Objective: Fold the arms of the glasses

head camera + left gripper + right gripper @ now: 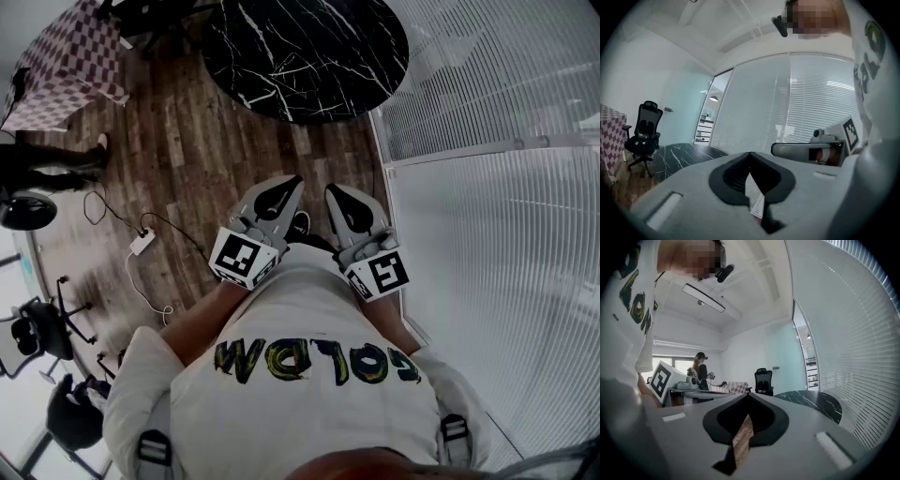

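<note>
White cotton, the person's shirt [309, 309] with one row of yellow-green and dark letters across the chest, fills the bottom of the head view, and two grey webbing straps with black buckles hang over the shoulders. Two grippers are held side by side against the chest, pointing away from the body and close to level. Each is smooth grey plastic with a black, teardrop-shaped lining round the jaws, and each carries one white cube printed with black square markers. The left gripper [291, 184] has its jaws closed tip to tip with nothing between them; its own view shows only a thin slit behind the meeting point. The right gripper [336, 191] is closed the same way and also empty. The glasses show in no view, so their place cannot be told. Ahead on the brown plank floor [187, 141] stands one round table [309, 47] with a glossy black top veined in white, like marble. To the right runs a wall of white slatted blinds [487, 187]. A table under a red-and-white checked cloth [75, 56] sits far left, and one white power strip [142, 243] with thin dark cables lies on the planks.
</note>
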A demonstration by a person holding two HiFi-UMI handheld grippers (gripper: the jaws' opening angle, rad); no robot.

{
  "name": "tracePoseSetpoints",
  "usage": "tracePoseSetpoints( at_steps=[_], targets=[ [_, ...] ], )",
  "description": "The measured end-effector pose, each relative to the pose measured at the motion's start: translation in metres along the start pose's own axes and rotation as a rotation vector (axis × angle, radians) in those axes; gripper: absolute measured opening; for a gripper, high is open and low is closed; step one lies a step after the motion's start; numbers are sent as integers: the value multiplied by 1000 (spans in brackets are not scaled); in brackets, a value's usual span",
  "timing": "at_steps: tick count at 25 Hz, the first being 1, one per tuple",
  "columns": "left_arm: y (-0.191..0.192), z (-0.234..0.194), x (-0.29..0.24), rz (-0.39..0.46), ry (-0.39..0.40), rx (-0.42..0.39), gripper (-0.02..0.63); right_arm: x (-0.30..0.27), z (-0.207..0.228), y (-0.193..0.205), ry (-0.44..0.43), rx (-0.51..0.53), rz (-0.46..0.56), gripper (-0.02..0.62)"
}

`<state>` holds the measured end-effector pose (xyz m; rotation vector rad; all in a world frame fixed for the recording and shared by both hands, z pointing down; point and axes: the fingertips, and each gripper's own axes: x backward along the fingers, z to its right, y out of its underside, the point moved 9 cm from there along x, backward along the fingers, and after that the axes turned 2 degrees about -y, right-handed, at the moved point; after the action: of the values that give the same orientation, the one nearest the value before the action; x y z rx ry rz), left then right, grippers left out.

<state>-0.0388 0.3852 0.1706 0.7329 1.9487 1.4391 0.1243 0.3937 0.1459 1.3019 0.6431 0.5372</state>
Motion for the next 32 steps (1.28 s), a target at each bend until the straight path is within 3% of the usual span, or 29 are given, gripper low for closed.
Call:
tracePoseSetpoints(
  at_steps=[20,32],
  targets=[
    [6,19,-24,-34,-19,12,3,15,31,5,-17,-43,5,3],
    [4,-38,-54,-32,-53,38,3,-37,60,8,-20,-50,-21,3]
  ],
)
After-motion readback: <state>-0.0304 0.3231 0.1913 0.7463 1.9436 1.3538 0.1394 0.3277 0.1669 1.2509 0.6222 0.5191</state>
